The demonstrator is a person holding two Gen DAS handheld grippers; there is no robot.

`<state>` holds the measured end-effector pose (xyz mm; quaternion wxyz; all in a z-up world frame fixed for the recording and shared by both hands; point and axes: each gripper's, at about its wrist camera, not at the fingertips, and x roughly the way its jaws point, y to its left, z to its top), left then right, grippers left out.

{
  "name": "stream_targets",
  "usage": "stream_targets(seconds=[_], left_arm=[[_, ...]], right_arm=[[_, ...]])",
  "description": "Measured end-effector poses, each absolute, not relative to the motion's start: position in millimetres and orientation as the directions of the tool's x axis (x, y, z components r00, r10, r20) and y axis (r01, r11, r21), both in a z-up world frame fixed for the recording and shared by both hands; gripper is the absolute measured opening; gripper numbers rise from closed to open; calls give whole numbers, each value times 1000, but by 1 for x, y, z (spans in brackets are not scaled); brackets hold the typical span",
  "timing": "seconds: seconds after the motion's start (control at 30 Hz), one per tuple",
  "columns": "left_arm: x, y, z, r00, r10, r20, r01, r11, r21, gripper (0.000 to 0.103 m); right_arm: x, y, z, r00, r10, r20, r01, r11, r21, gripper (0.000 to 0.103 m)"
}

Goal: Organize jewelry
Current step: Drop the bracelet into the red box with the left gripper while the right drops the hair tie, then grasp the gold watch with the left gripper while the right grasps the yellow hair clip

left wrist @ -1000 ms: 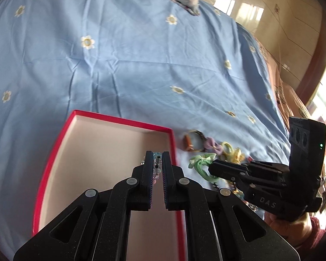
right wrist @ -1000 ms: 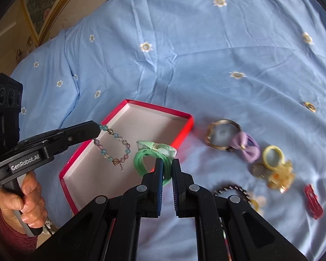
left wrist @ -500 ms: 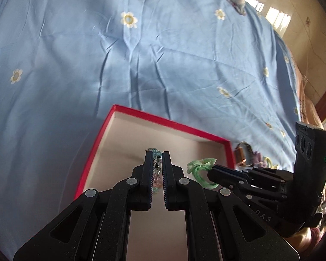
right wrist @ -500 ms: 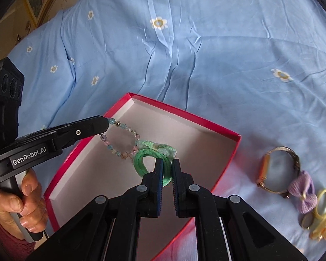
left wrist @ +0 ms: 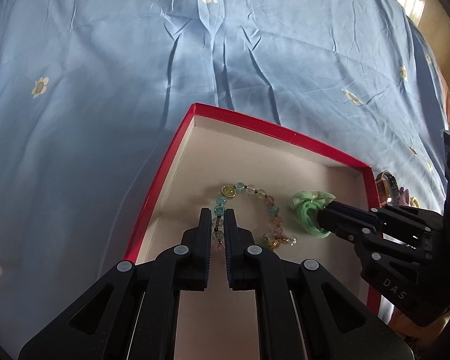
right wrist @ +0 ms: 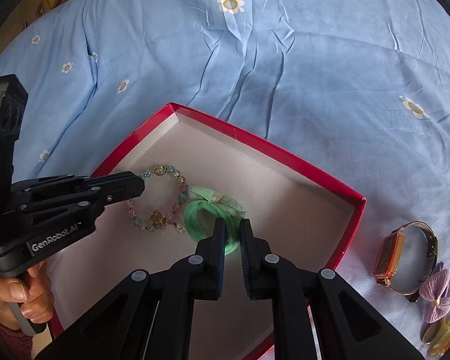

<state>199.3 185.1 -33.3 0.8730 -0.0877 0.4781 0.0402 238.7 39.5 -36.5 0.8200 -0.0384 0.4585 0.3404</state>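
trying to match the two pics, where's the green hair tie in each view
Left wrist view: the green hair tie sits right of center, inside the red box, pinched by the right hand-held gripper.
Right wrist view: it is at center, just above that hand-held gripper's fingertips.
Shared landmark: the beaded bracelet, directly left of the tie in both.
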Motion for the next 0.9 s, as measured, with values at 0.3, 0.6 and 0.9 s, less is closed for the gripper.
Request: stream_targets(seconds=[0.3,0.6,0.9], left_arm=[[187,181,-21,555,21,-831,-174,980,-92,38],[162,159,3,603,-23,-797,-151,978,-143,46],[158,112,20,623,-113,-774,-51,982,-184,46]], right_arm=[[234,26,-26,351,563,-749,-579,759,299,32],[208,-29,-3,417,583,-697,-530,779,335,39],[195,-107,1,495,516,-699,-404,849,340,39]])
